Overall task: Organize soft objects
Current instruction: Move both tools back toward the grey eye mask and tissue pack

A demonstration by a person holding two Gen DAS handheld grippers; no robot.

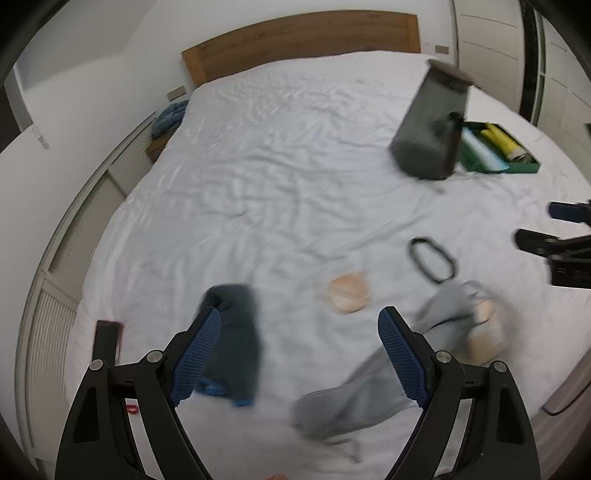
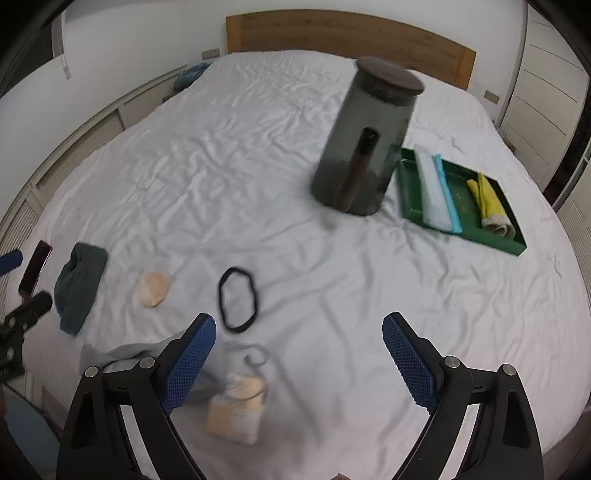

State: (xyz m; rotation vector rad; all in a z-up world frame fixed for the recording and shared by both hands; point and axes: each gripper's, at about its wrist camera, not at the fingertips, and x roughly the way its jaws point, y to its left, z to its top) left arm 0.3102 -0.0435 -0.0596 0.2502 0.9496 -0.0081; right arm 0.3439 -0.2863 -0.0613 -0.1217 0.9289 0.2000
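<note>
On the white bed, a dark teal sock [image 1: 232, 343] [image 2: 79, 284] lies beside my left gripper's left finger. A grey sock [image 1: 369, 391] [image 2: 122, 356] lies by its right finger. A round beige puff [image 1: 347, 293] [image 2: 152, 288], a black hair band [image 1: 432, 264] [image 2: 238, 299] and a small jar of beige pads [image 1: 480, 332] [image 2: 238, 406] lie in between. My left gripper [image 1: 299, 354] is open and empty above the bed. My right gripper [image 2: 299, 362] is open and empty, with the jar just inside its left finger.
A tall dark grey canister [image 1: 432, 122] [image 2: 365, 140] stands mid-bed. A green tray [image 1: 517, 168] [image 2: 410, 192] beside it holds white, blue and yellow rolled cloths. A dark phone [image 1: 107, 343] [image 2: 35, 269] lies at the left bed edge. A wooden headboard [image 2: 347, 33] is at the back.
</note>
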